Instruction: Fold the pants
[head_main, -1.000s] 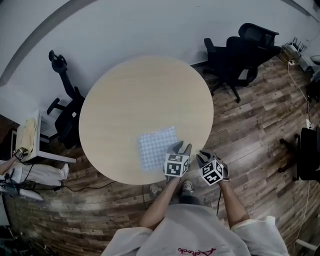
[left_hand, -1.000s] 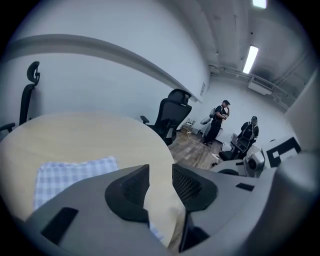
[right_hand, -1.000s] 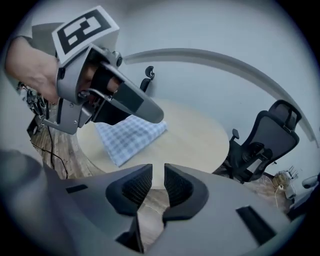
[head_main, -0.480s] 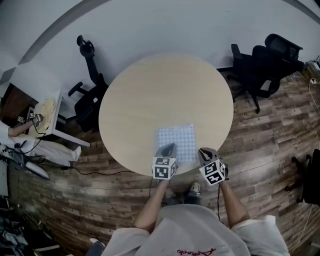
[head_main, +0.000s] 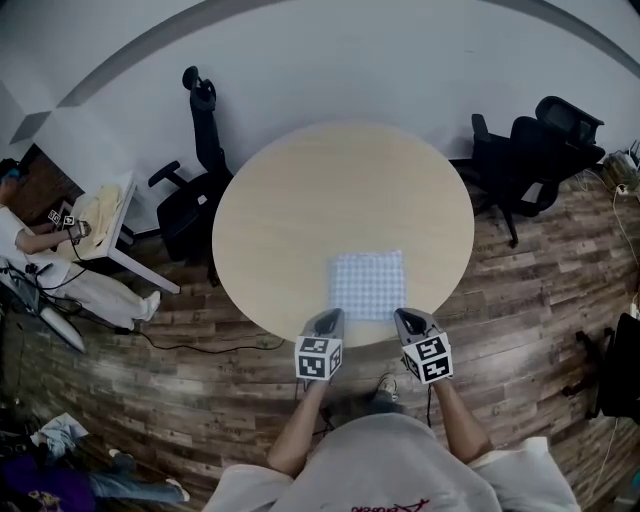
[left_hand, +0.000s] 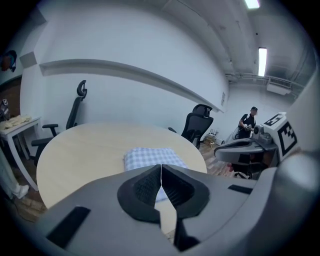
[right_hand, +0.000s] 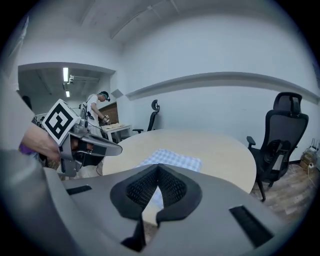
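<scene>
Lying just beyond left gripper (head_main: 328, 320) and right gripper (head_main: 409, 319): folded pants (head_main: 367, 284); jaws pressed together, empty.

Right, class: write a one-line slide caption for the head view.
Folded checked pants on the round table; left gripper and right gripper, just closed on nothing, hover at its near edge.

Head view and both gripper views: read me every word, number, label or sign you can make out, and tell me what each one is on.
No text can be read in any view.
Red print on the shirt: cut off by the picture's bottom edge, unreadable.
Cube on the left gripper: black-and-white square patterns, no letters.
Cube on the right gripper: the same kind of pattern, no letters.
</scene>
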